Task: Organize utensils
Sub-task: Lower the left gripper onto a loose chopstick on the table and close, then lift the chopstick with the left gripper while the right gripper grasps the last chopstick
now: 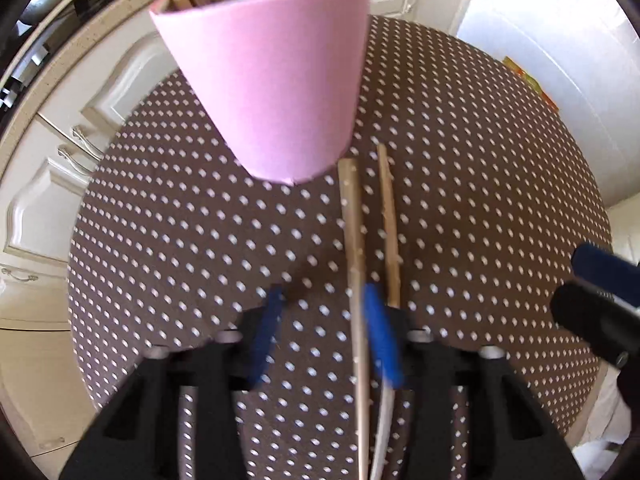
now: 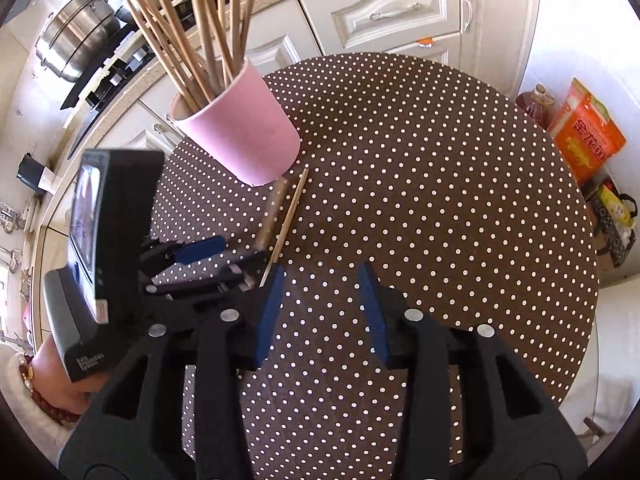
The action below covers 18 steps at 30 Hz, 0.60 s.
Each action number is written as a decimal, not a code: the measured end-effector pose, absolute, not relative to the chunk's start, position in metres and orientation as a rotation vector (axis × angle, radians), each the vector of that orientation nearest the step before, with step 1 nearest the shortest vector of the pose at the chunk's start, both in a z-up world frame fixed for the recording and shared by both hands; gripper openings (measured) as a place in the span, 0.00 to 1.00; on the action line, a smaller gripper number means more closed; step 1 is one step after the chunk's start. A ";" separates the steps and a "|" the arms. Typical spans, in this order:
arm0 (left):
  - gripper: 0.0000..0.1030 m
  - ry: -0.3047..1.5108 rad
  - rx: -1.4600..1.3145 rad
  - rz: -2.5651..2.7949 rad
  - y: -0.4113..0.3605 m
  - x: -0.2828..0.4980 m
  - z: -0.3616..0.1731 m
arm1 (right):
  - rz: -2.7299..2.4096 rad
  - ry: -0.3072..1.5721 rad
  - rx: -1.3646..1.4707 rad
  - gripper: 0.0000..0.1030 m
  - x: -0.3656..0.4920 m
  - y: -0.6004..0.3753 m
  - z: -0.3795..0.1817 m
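Observation:
A pink cup (image 1: 272, 80) stands on the round brown polka-dot table (image 1: 480, 160) and holds several wooden chopsticks (image 2: 200, 32); it also shows in the right wrist view (image 2: 244, 128). Two chopsticks lie on the table in front of the cup: one (image 1: 354, 248) runs between the fingers of my left gripper (image 1: 324, 336), close to the right pad; the other (image 1: 390, 224) lies just outside it. My left gripper is open and low over them. My right gripper (image 2: 320, 308) is open and empty, to the right of the left gripper (image 2: 224, 256).
White kitchen cabinets (image 2: 392, 12) ring the table's far side. A steel pot (image 2: 76, 40) sits on the counter at the left. An orange bag (image 2: 584, 132) and a bottle (image 2: 534, 104) stand on the floor at the right.

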<state>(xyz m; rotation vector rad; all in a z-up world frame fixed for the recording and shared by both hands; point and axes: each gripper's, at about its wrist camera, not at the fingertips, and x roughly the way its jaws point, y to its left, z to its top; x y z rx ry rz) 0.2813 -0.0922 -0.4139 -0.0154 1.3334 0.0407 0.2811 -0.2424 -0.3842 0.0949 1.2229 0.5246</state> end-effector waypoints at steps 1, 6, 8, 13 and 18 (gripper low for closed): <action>0.10 1.333 -0.025 0.046 -0.089 0.285 -0.413 | 0.521 1.232 0.097 0.38 0.283 -0.241 -0.386; 0.07 1.337 -0.092 0.026 -0.073 0.292 -0.416 | 0.513 1.295 0.117 0.38 0.288 -0.232 -0.398; 0.07 1.334 -0.132 0.014 -0.057 0.283 -0.420 | 0.508 1.321 0.121 0.38 0.290 -0.227 -0.404; 0.06 1.320 -0.192 -0.010 -0.037 0.261 -0.419 | 0.499 1.371 0.135 0.38 0.294 -0.206 -0.414; 0.06 1.303 -0.225 0.004 -0.010 0.243 -0.414 | 0.493 1.398 0.138 0.35 0.301 -0.181 -0.420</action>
